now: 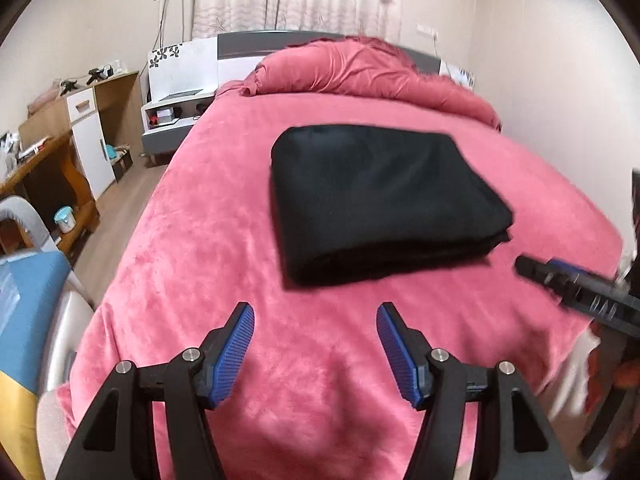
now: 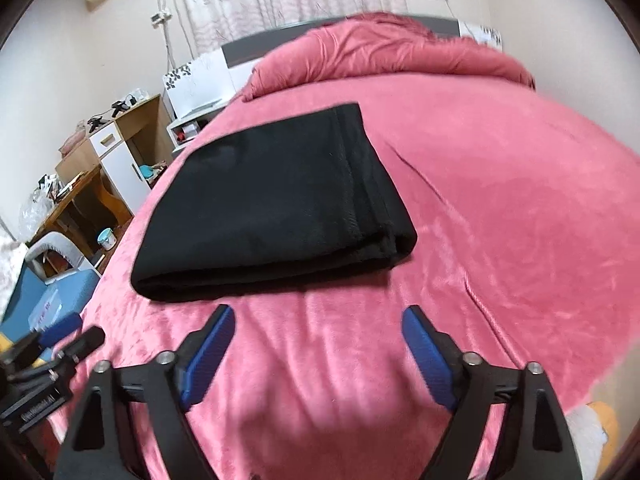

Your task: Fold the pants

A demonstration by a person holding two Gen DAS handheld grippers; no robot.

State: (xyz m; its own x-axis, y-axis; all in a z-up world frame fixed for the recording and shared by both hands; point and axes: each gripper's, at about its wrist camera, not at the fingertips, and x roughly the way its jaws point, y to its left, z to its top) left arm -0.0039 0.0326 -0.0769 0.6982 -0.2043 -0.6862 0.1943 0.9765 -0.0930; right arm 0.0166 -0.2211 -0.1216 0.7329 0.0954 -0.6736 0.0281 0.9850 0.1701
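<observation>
Two grippers hang above a pink bed [image 1: 248, 216], and neither grasps anything. The left gripper [image 1: 315, 320] has its blue-padded fingers [image 1: 234, 354] spread wide apart, released over bare blanket at the 6 o'clock edge of its own view. The right gripper [image 2: 319, 322] is likewise spread and empty, its pads [image 2: 428, 356] parted over the blanket at 6 o'clock of the right wrist view.

The black pants [image 1: 380, 200] lie folded into a flat, layered rectangle on the pink blanket, well apart from both sets of fingers. In the left wrist view the bundle sits just above centre, toward 12 o'clock from the left gripper, with its stacked edges showing along the near side. In the right wrist view the pants [image 2: 272, 204] lie toward 11 o'clock from the right gripper, the layered fold ends facing 3 o'clock.

A bunched pink duvet [image 1: 360, 72] lies across the head of the bed at 12 o'clock. A wooden desk [image 1: 44, 168] stands at 9 o'clock beside the bed, with a white cabinet [image 1: 90, 140] next to it.
</observation>
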